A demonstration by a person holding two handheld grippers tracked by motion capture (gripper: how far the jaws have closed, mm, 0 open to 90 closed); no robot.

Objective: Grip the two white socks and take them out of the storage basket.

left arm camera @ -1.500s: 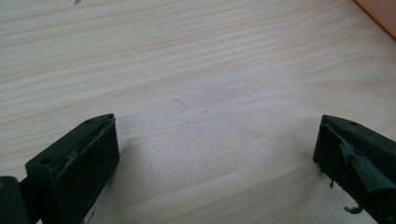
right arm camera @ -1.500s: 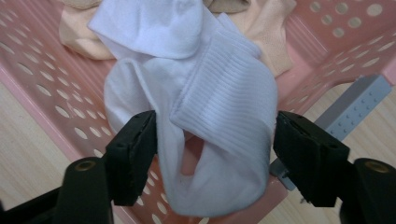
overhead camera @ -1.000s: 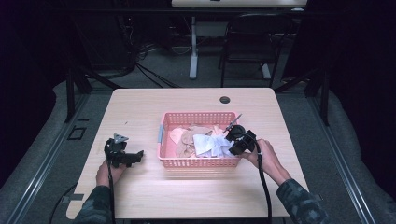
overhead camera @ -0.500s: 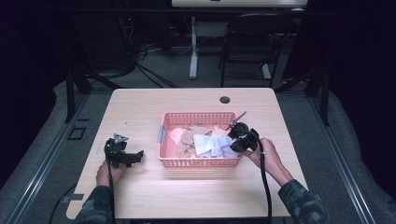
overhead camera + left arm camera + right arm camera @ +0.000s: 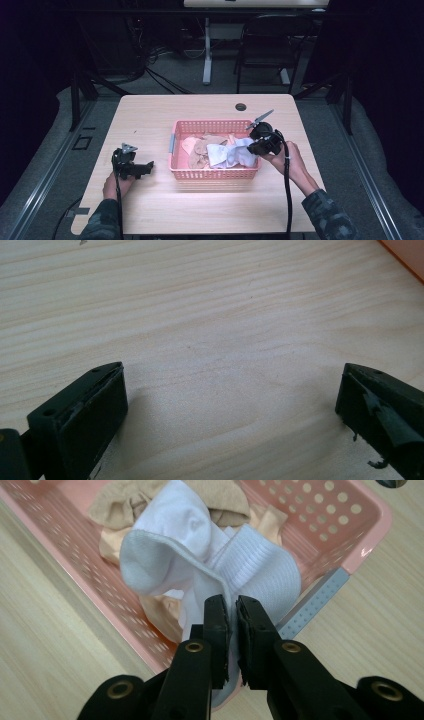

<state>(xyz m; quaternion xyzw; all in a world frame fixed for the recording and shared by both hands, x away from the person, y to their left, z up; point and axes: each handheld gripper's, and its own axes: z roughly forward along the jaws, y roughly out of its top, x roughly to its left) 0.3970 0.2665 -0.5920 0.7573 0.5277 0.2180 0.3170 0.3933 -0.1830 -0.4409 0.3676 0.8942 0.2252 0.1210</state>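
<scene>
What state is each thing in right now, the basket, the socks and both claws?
Pink basket: upright on the table, holding socks.
White sock: pinched at its edge, partly lifted over the basket.
Tan socks: lying loose in the basket.
Right claw: shut on the white sock.
Left claw: open, holding nothing, over bare table.

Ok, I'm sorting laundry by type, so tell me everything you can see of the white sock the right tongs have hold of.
The white sock is a short knitted one with a ribbed band, soft and crumpled, folded over itself. The right tongs are shut on an edge of its fabric, jaws nearly together. It hangs over the pink perforated basket, and its far end seems to rest on the beige socks inside. In the high view it lies at the basket's right end.
</scene>
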